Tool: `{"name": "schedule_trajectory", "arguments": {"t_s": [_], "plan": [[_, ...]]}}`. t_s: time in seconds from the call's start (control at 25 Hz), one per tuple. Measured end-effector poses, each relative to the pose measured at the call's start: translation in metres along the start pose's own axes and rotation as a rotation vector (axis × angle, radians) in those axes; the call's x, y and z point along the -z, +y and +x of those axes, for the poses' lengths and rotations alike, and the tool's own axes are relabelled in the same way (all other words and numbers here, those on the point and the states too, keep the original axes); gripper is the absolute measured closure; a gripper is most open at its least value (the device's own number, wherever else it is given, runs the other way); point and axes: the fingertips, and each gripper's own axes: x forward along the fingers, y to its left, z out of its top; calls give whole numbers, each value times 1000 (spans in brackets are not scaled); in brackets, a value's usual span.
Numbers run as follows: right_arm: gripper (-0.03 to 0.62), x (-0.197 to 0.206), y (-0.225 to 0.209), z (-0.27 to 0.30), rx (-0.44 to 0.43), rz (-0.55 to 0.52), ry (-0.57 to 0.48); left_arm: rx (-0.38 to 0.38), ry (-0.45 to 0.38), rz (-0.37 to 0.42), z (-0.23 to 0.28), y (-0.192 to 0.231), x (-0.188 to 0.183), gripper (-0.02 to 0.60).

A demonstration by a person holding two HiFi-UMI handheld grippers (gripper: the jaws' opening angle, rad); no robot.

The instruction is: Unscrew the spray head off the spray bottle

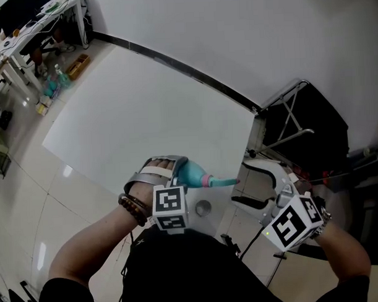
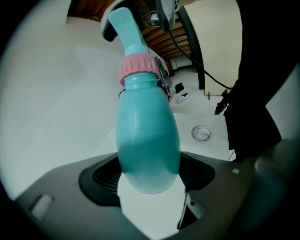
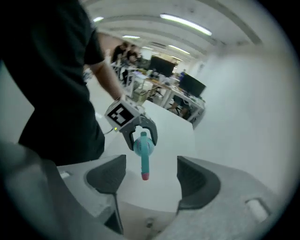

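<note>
Over the near edge of the white table (image 1: 144,105), toward 6 o'clock, a teal pear-shaped plastic spray bottle (image 1: 191,173) is held off the surface. Its long axis runs from 9 to 3 o'clock, with the teal spray head (image 1: 224,182) pointing to 3 o'clock beyond a pink ribbed collar (image 1: 207,180). The left tongs (image 1: 168,171) are clamped on its body. The right tongs (image 1: 241,184) stand wide apart, pads clear of the nozzle. Marker cubes (image 1: 170,207) on both tongs show black-and-white squares.

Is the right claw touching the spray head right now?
Apart. The right gripper view shows the right claw open, with a clear gap on either side of the spray head.
</note>
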Motion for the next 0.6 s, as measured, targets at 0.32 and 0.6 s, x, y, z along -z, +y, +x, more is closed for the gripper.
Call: {"name": "schedule_trajectory", "arguments": {"t_s": [0.32, 0.6], "plan": [[272, -7, 36, -1, -15, -697, 50, 91, -36, 97, -2, -17, -4, 189], [275, -9, 47, 23, -58, -720, 64, 73, -21, 118, -2, -16, -10, 189]]}}
